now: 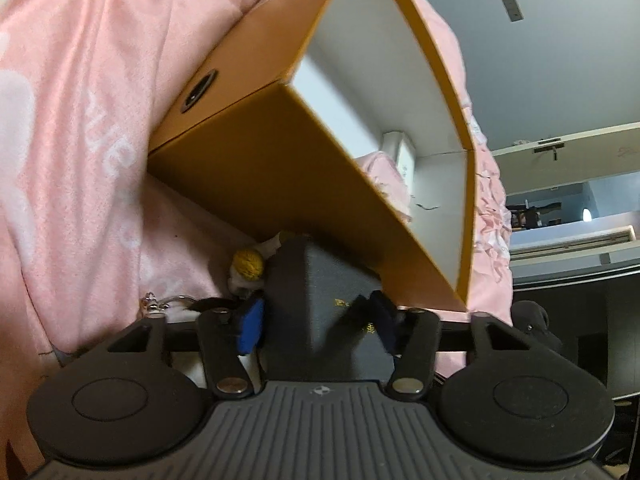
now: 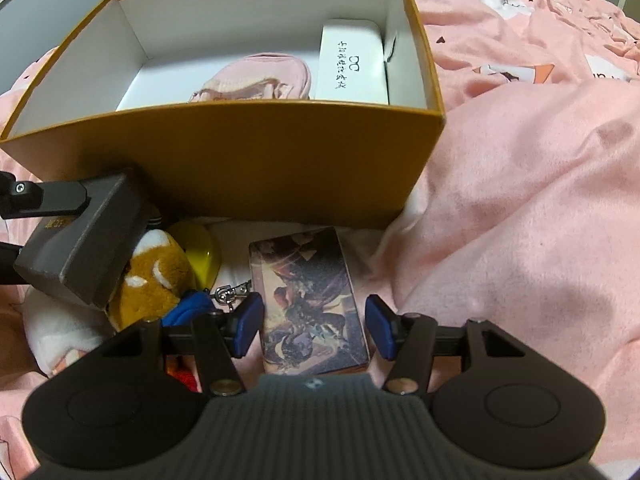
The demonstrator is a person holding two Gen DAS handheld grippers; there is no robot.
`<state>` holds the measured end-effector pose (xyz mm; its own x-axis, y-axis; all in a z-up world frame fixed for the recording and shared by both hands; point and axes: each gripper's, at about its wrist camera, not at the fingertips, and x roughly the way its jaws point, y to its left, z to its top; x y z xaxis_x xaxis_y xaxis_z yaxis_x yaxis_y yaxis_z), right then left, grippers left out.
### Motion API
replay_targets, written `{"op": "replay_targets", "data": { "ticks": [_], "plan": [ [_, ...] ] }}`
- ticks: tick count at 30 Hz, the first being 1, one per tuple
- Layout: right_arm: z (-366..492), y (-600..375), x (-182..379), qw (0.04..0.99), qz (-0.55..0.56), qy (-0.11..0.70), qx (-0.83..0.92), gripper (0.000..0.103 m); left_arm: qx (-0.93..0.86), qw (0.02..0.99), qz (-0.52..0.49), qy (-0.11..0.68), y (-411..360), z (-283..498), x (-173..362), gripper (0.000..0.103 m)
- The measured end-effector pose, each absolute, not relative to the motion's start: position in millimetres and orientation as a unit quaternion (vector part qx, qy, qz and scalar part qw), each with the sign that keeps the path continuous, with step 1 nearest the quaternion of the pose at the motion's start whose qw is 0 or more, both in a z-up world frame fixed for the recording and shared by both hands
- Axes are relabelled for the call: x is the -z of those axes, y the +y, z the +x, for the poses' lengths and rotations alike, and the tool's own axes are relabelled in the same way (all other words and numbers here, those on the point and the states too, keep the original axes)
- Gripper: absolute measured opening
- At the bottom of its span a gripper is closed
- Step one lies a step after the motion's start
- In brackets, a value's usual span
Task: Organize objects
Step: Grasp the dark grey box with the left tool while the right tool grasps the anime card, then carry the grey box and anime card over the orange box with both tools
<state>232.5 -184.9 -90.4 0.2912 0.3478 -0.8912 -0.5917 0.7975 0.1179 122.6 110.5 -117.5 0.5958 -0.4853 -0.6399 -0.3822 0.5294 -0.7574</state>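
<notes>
Dark grey box [image 1: 320, 300] clamped in my left gripper [image 1: 318, 322], picture card [image 2: 308, 304] between my right gripper's [image 2: 316, 330] parted pads.
Both sit on pink bedding [image 2: 520, 200] before the orange box [image 2: 240, 168], which holds a pink pouch [image 2: 256, 80] and white case [image 2: 352, 64].

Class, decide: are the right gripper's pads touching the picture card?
Apart. The right wrist view shows pink bedding between each of the right gripper's pads and the card.

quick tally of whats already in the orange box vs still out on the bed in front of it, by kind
In the orange box:
pink pouch: 1
white case: 1
Outside:
dark grey box: 1
picture card box: 1
plush toy: 1
yellow round thing: 1
Total: 6
</notes>
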Motion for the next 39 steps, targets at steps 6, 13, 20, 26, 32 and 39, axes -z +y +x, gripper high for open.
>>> {"op": "replay_targets", "data": {
  "ticks": [6,13,20,26,32,39],
  "plan": [
    [231,-176,93,0.781,-0.146,0.522,-0.310,0.064,0.036,0.781,-0.447,0.435,107,115,93,0.048],
    [244,-170,98,0.765,-0.148,0.542,-0.315,0.064,0.047,0.814,-0.399,0.419,99,115,65,0.046],
    [248,-170,103,0.759,-0.135,0.549,-0.322,0.062,0.054,0.826,-0.375,0.416,86,116,56,0.045],
    [238,-175,99,0.767,-0.124,0.546,-0.312,0.060,0.062,0.832,-0.366,0.413,80,112,50,0.045],
    [220,-194,67,0.789,-0.078,0.523,-0.313,0.060,0.083,0.840,-0.363,0.395,77,106,34,0.045],
    [199,-225,17,0.814,-0.027,0.486,-0.317,0.060,0.107,0.845,-0.358,0.383,69,110,15,0.045]
  ]
}}
